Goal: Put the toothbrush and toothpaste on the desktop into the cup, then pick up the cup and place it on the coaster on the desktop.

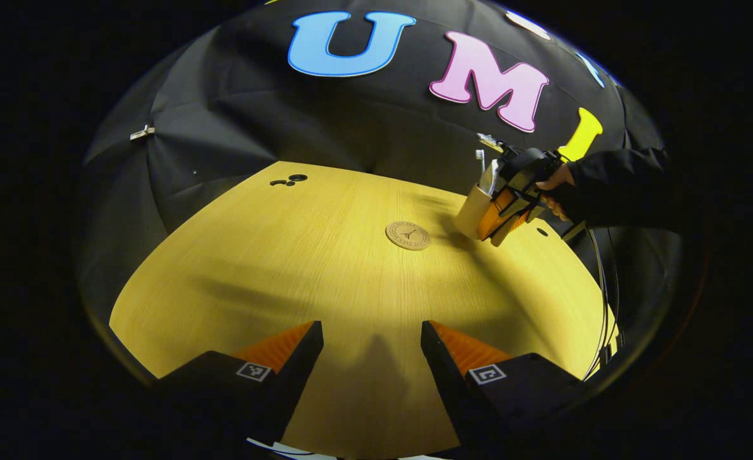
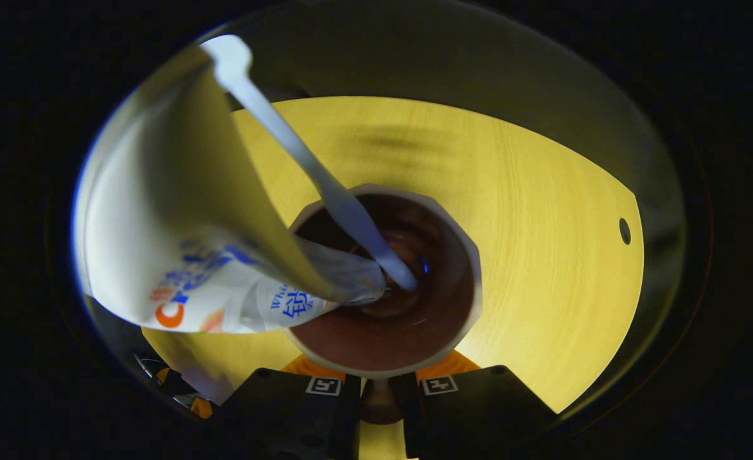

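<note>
My right gripper (image 2: 381, 382) is shut on the near wall of a cream cup (image 2: 473, 268) with a dark inside. A white toothbrush (image 2: 287, 134) and a white toothpaste tube (image 2: 178, 243) stand in the cup and lean out toward the left. In the left gripper view, a hand holds that right gripper (image 1: 510, 211) with the cup (image 1: 472, 211) tilted, just right of the round brown coaster (image 1: 408, 235). The toothbrush (image 1: 480, 160) sticks up from it. My left gripper (image 1: 371, 345) hangs open over the near part of the yellow wooden table (image 1: 255, 275), holding nothing.
Small dark holes (image 1: 290, 180) mark the table's far left corner, and another hole (image 2: 624, 230) lies near its right edge. Cables (image 1: 606, 287) hang off the table's right side. A dark sleeve (image 1: 625, 185) reaches in from the right.
</note>
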### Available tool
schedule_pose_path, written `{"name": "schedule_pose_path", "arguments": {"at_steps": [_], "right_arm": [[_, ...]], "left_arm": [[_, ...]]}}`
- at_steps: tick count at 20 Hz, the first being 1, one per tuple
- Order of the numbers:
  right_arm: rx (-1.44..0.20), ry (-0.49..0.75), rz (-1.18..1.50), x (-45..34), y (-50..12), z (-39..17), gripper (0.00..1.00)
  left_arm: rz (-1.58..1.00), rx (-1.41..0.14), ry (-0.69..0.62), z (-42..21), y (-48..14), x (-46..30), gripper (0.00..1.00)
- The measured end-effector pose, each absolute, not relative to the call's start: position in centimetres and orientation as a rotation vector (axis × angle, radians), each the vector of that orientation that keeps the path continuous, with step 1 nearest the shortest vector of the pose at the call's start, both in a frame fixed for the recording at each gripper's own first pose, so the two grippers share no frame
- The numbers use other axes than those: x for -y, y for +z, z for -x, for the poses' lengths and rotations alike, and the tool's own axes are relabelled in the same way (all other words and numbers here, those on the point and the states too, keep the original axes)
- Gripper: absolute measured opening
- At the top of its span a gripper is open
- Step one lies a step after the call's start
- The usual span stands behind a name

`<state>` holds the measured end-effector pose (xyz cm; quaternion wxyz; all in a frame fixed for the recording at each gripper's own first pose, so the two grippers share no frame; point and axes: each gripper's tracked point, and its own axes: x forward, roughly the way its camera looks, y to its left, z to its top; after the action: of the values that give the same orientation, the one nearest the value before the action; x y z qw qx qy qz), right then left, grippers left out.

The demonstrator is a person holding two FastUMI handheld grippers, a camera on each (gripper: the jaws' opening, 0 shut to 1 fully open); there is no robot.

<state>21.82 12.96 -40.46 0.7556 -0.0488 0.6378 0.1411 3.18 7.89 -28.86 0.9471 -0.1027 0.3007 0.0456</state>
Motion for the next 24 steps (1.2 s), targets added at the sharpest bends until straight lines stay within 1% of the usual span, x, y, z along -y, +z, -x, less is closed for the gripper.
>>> {"name": "schedule_pose_path", "arguments": {"at_steps": [9,20,24], "right_arm": [[-1.428,0.397,0.162,-19.9,-41.7,-20.4,0.31],[-1.462,0.425,0.209,-24.2,-43.2,-19.6,0.31],[-1.471,0.411,0.241,-25.0,-43.6,-19.7,0.3]], "left_arm": [[0.219,-0.64,0.119,-0.4,-28.8,-10.3,0.96],[0.218,-0.677,0.135,1.5,-29.2,-12.6,0.96],[0.203,-0.69,0.128,2.2,-29.3,-12.8,0.96]]}}
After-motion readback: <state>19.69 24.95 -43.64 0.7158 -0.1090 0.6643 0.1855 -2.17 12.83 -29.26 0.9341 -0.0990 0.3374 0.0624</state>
